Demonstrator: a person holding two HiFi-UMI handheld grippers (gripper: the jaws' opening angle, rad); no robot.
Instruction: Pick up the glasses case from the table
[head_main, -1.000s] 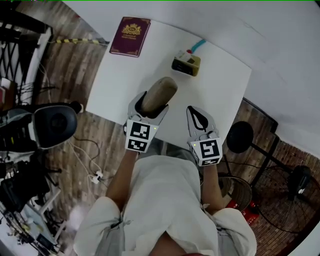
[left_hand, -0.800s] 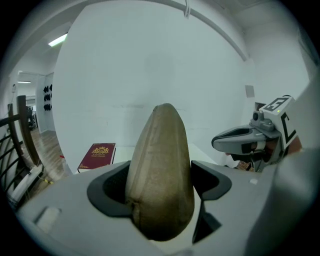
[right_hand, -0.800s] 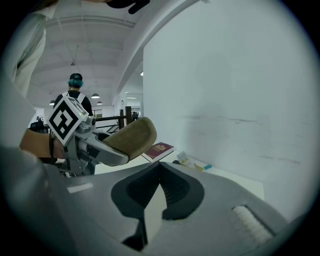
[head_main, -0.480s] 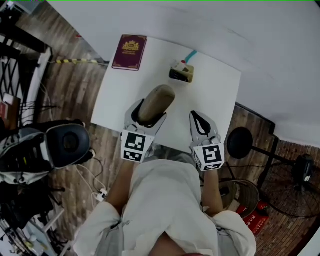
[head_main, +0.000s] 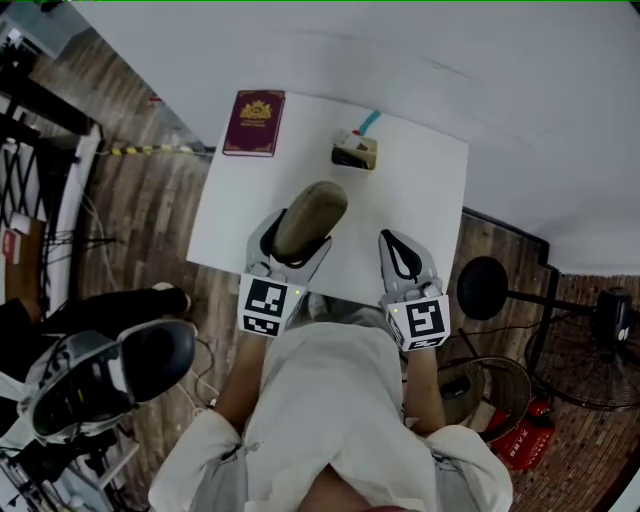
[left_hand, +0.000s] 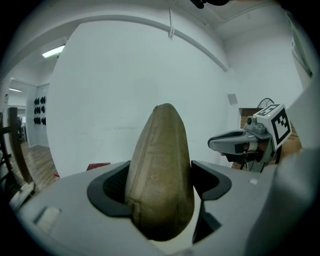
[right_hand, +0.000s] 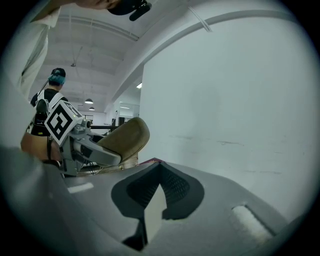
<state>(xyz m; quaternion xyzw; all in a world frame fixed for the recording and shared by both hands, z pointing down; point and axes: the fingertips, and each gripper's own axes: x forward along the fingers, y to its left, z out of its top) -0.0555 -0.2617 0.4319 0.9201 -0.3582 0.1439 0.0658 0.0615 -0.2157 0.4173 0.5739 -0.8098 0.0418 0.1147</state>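
The olive-brown glasses case (head_main: 312, 213) is clamped between the jaws of my left gripper (head_main: 297, 236), held above the front part of the white table (head_main: 425, 190). In the left gripper view the case (left_hand: 161, 170) stands between both dark pads and juts far past them. My right gripper (head_main: 394, 240) hovers over the table's front edge, to the right of the case. It is shut, with nothing in it. In the right gripper view its tips (right_hand: 159, 167) meet, and the case (right_hand: 124, 137) in the left gripper (right_hand: 87, 145) shows at the left.
A maroon passport (head_main: 254, 123) lies at the table's far left corner. A small yellowish box with a teal piece (head_main: 354, 150) sits at the far middle. A round black stand (head_main: 480, 286) is on the wooden floor to the right, bulky black gear (head_main: 110, 370) to the left.
Both grippers have risen together, and the case has gone up with the left one. The table now looks smaller and farther below.
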